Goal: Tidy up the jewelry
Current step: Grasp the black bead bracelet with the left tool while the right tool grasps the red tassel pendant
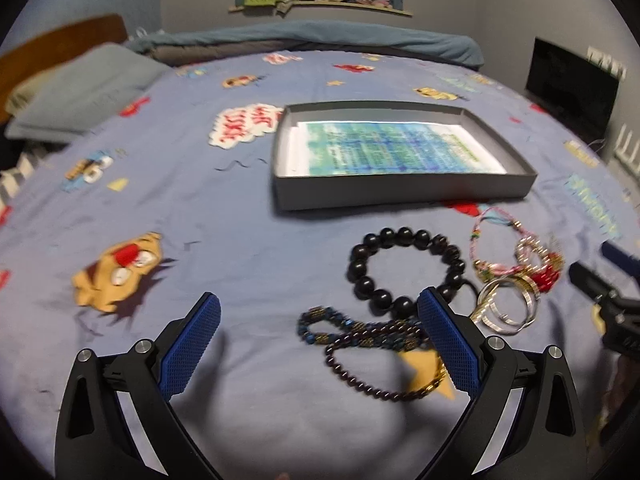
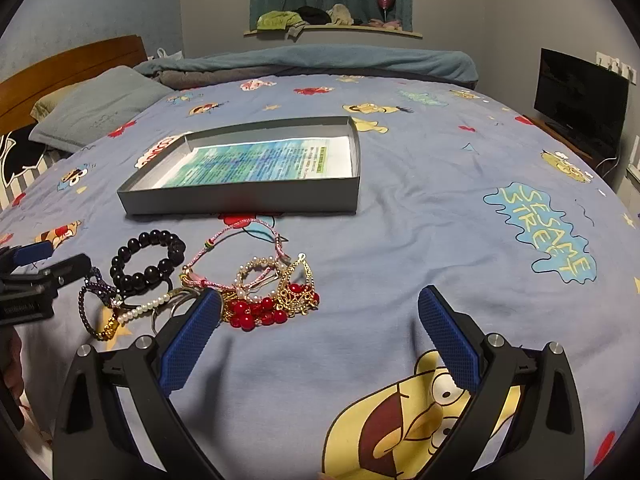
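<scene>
Bedsheet (image 2: 420,220) with cartoon print fills both views and carries every item. Grey box (image 2: 248,200), shallow and open, sits at upper centre of the right wrist view; only a printed sheet (image 2: 256,164) lies flat inside it. No jewelry is in the box, so I judge the task as not yet started: every piece remains to be moved.

Jewelry sits in one loose cluster just below the box, at centre right of the left wrist view and centre left of the right wrist view. Largest is the black bead bracelet (image 1: 404,272). Just beside it lie the dark beaded strand (image 1: 360,340), the pink cord bracelet (image 2: 236,248), the silver bangles (image 1: 508,304), the red bead piece (image 2: 260,312) with gold filigree, and a pearl strand (image 2: 148,308). Several pieces overlap, so separating them may need care.

My left gripper (image 1: 320,332) hovers low over the sheet at the bottom of its frame, fingers spread wide, holding nothing; its right pad (image 1: 444,336) overlaps the dark beaded strand in the picture, contact not confirmed. My right gripper (image 2: 320,332) hovers likewise, spread wide and empty, its left pad (image 2: 196,328) at the edge of the cluster beside the red bead piece.
</scene>
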The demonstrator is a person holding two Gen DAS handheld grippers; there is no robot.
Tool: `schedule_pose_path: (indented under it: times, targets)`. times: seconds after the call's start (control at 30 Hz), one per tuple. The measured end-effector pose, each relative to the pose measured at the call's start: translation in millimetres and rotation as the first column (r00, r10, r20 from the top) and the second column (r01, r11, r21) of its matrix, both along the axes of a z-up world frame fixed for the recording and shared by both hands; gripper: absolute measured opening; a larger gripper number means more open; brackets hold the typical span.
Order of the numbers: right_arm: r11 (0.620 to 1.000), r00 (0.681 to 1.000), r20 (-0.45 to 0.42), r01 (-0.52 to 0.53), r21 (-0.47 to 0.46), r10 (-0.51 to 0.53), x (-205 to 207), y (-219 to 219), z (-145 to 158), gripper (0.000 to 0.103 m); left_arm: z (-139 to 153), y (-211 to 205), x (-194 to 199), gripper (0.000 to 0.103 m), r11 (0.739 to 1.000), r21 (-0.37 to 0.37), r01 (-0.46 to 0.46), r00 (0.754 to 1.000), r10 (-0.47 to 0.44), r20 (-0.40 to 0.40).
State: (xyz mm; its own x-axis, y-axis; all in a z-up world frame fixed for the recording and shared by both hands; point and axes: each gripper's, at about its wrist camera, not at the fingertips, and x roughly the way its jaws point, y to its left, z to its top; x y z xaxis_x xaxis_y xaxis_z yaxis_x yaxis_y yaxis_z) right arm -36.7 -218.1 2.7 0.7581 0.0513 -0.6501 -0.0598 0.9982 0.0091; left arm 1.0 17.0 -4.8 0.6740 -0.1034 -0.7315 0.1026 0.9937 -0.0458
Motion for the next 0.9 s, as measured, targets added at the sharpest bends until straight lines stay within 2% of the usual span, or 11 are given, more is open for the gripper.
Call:
schedule_pose_path:
  times: [0.2, 0.3, 0.43, 0.53, 0.63, 0.73, 0.8, 0.9]
  targets:
    - [0.999, 1.000, 0.000, -0.013, 0.043, 0.013, 9, -9, 1, 0.097, -7, 8, 24, 0.098, 0.999, 0.048, -0.009, 1.000, 0.009, -0.005]
    - [0.999, 1.000, -0.012, -0.022, 0.047, 0.022, 15, -12, -1, 0.097, -8, 10, 31, 0.098, 0.999, 0.033, -0.001, 1.000, 0.000, 0.004]
    - [0.996, 0.998, -0.034, -0.046, 0.070, 0.048, 19, -11, -6, 0.096, -11, 9, 39, 0.096, 0.999, -0.030, 0.036, 0.999, -0.037, -0.014]
    - [0.996, 0.997, -0.043, -0.064, 0.062, 0.067, 20, -6, -9, 0.088, -13, 0, 43, 0.094, 0.996, -0.051, 0.070, 0.997, -0.071, -0.026]
    - [0.995, 0.996, -0.047, -0.077, 0.057, 0.080, 20, -3, -11, 0.081, -16, -12, 46, 0.085, 0.994, -0.041, 0.104, 0.994, -0.105, -0.032]
    - [0.995, 0.995, -0.056, -0.084, 0.061, 0.087, 21, -1, -13, 0.072, -22, -24, 50, 0.070, 0.991, -0.027, 0.134, 0.989, -0.135, -0.055]
    - [0.994, 0.994, -0.067, -0.086, 0.065, 0.091, 23, -1, -14, 0.063, -26, -29, 51, 0.063, 0.989, -0.021, 0.149, 0.986, -0.150, -0.066]
    - [0.993, 0.993, -0.075, -0.089, 0.078, 0.094, 24, -2, -16, 0.056, -29, -34, 50, 0.057, 0.988, -0.007, 0.157, 0.985, -0.157, -0.074]
